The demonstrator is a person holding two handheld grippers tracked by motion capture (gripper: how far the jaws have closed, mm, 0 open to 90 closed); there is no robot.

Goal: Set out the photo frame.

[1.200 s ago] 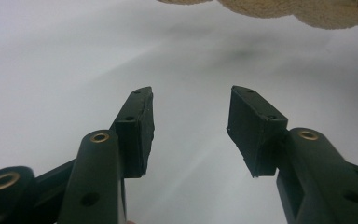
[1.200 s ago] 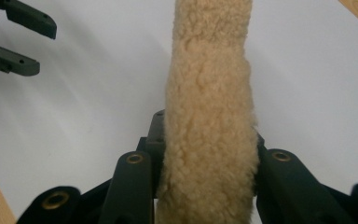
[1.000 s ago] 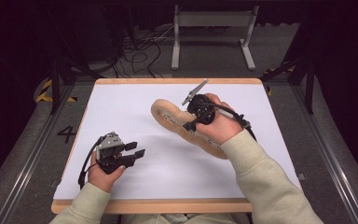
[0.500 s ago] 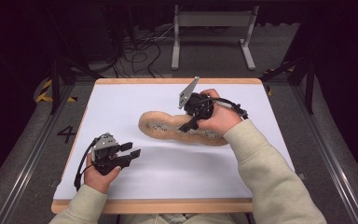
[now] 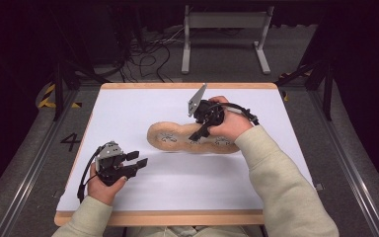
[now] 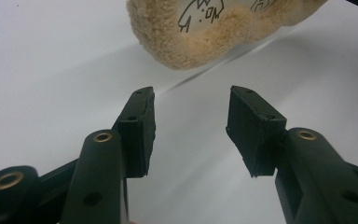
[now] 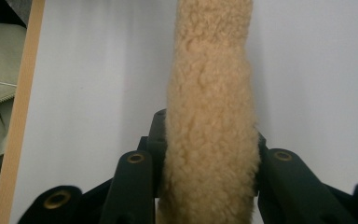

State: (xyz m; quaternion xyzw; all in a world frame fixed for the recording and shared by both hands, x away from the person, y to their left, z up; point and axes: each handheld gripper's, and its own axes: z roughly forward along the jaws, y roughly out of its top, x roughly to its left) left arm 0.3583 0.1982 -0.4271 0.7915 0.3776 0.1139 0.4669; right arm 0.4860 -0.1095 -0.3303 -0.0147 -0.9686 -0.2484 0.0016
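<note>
A tan fleecy insole [image 5: 172, 139] with small black drawings on its smooth face lies lengthwise across the middle of the white table top [image 5: 128, 106]. My right gripper [image 5: 198, 134] is shut on the insole's edge; in the right gripper view the fleece [image 7: 212, 70] fills the gap between the jaws of that gripper [image 7: 209, 144]. My left gripper [image 5: 138, 162] stays near the front left, open with nothing in it, a short way from the insole. In the left gripper view, this gripper [image 6: 191, 126] points at the insole's rounded end [image 6: 191, 46].
The table top has a wooden rim [image 5: 177, 216]. Beyond the far edge stand a grey metal frame [image 5: 224, 15] and loose cables [image 5: 148, 54] on the floor. A "4" [image 5: 70, 142] is marked on the floor at the left. A pale sleeve [image 5: 281, 187] crosses the right front.
My right hand has swung the insole from a slant to lie almost level across the table, with its free end lower and nearer the left gripper. The left gripper has kept still.
</note>
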